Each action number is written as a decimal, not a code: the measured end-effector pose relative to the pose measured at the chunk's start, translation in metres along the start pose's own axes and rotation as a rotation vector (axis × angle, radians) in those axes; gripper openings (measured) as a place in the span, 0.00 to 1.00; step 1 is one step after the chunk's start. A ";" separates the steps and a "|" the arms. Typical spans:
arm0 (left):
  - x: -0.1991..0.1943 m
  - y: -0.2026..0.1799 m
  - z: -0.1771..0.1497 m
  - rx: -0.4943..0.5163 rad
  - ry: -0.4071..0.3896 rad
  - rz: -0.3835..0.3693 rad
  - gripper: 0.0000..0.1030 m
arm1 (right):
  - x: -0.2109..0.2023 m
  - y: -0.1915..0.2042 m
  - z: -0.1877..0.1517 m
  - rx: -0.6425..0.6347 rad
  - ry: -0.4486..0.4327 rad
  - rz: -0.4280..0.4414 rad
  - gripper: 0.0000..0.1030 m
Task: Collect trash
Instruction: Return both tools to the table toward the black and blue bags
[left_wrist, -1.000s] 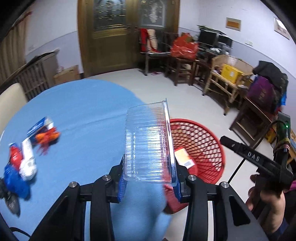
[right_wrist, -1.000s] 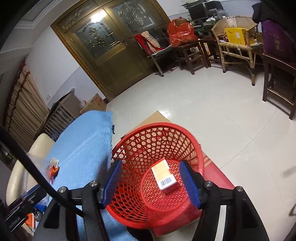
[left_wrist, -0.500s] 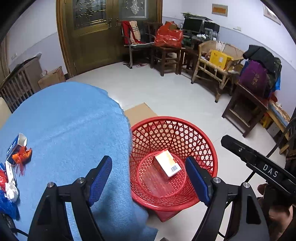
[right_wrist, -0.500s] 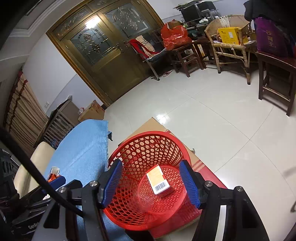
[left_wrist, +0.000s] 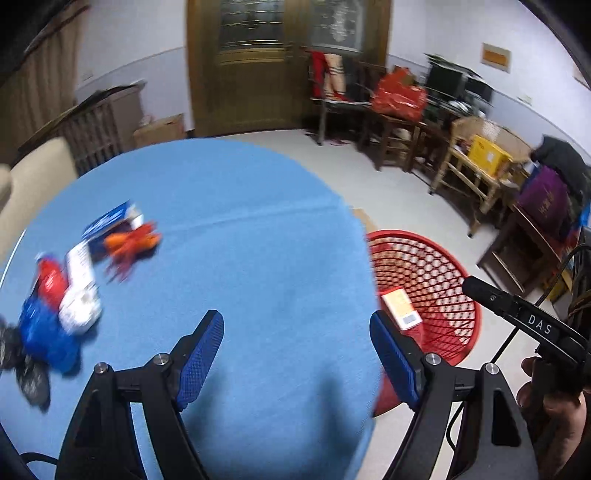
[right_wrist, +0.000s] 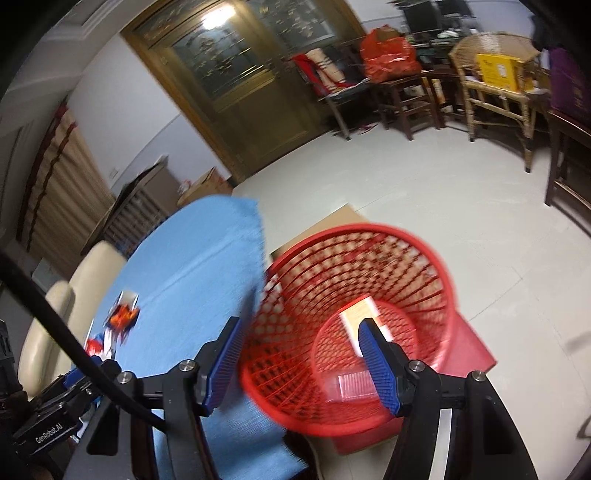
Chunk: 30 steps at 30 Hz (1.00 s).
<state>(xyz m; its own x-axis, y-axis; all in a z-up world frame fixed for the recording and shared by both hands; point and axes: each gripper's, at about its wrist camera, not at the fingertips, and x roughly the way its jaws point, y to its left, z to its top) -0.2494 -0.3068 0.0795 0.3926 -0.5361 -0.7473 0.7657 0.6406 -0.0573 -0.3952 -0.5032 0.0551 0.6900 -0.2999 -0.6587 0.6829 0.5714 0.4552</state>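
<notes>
Left wrist view: left gripper (left_wrist: 297, 354) angled down over blue cloth table (left_wrist: 240, 258), jaws wide, empty. Crinkly wrappers (left_wrist: 70, 288) heaped far left. Right gripper (right_wrist: 301, 360) parted, empty, above red mesh basket (right_wrist: 354, 280) holding ribbed clear tub (right_wrist: 352, 386) and box (right_wrist: 360, 314).

L gripper (left_wrist: 297, 354) open over blue tablecloth (left_wrist: 236, 258) (wrappers (left_wrist: 70, 288) far-left)

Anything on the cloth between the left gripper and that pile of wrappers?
No. In the left wrist view only bare blue tablecloth lies between the left gripper and the wrappers.
</notes>
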 end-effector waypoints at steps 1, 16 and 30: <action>-0.002 0.008 -0.003 -0.022 -0.001 0.005 0.79 | 0.002 0.007 -0.003 -0.016 0.009 0.005 0.66; -0.049 0.176 -0.066 -0.344 -0.024 0.257 0.79 | 0.026 0.118 -0.051 -0.220 0.119 0.103 0.66; -0.035 0.285 -0.083 -0.530 -0.002 0.376 0.79 | 0.038 0.243 -0.098 -0.487 0.208 0.275 0.66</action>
<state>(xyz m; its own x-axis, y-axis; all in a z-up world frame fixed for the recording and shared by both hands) -0.0876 -0.0600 0.0346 0.5861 -0.2230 -0.7789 0.2208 0.9690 -0.1112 -0.2265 -0.3004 0.0822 0.7313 0.0367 -0.6811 0.2630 0.9062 0.3311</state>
